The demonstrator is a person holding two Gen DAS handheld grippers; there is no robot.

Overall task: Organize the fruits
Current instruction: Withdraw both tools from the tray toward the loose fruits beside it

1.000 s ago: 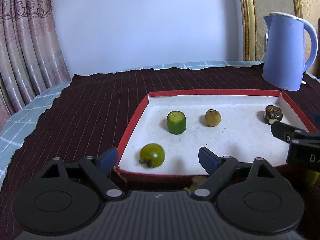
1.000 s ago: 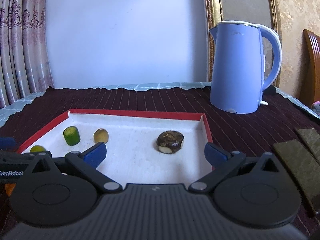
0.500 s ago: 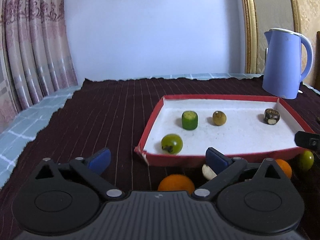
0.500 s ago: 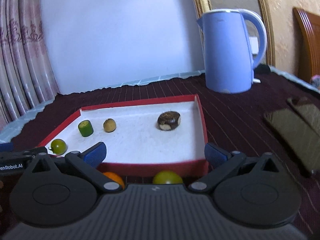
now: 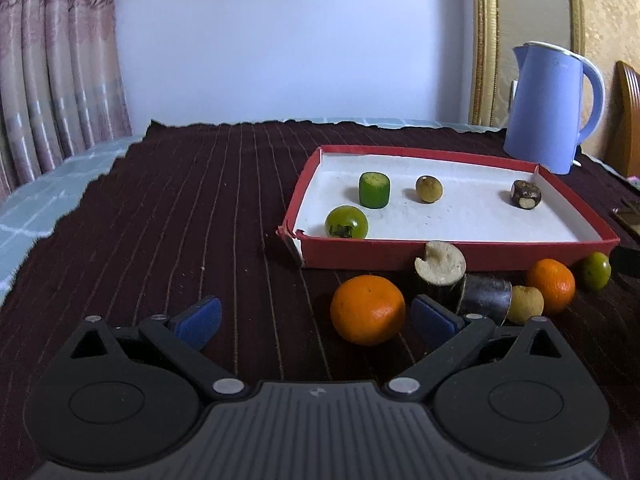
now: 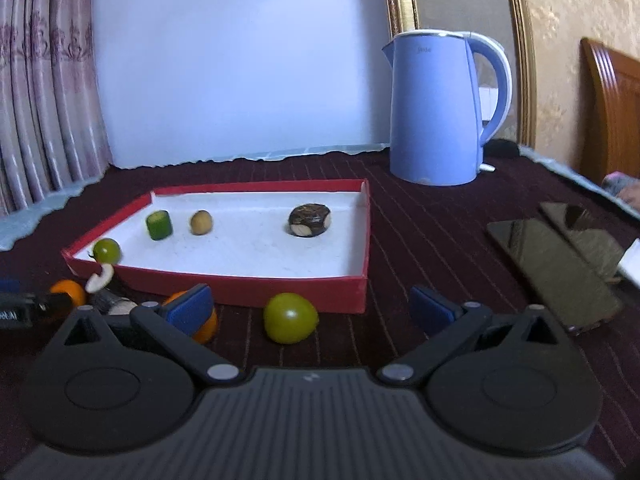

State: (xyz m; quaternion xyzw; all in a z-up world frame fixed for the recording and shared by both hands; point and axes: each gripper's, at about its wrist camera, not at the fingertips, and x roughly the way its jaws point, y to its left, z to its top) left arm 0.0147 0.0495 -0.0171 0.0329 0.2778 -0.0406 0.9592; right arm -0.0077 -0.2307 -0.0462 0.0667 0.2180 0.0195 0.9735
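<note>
My left wrist camera looks low over the dark cloth toward the red tray [image 5: 456,255] from its left-front. My right camera faces this same tray [image 6: 248,290], nearer the kettle [image 6: 436,112].

We've got four fruits in the tray [image 5: 448,254], the rest on the cloth [image 5: 180,220] before it, kettle [image 5: 548,112] behind.
</note>
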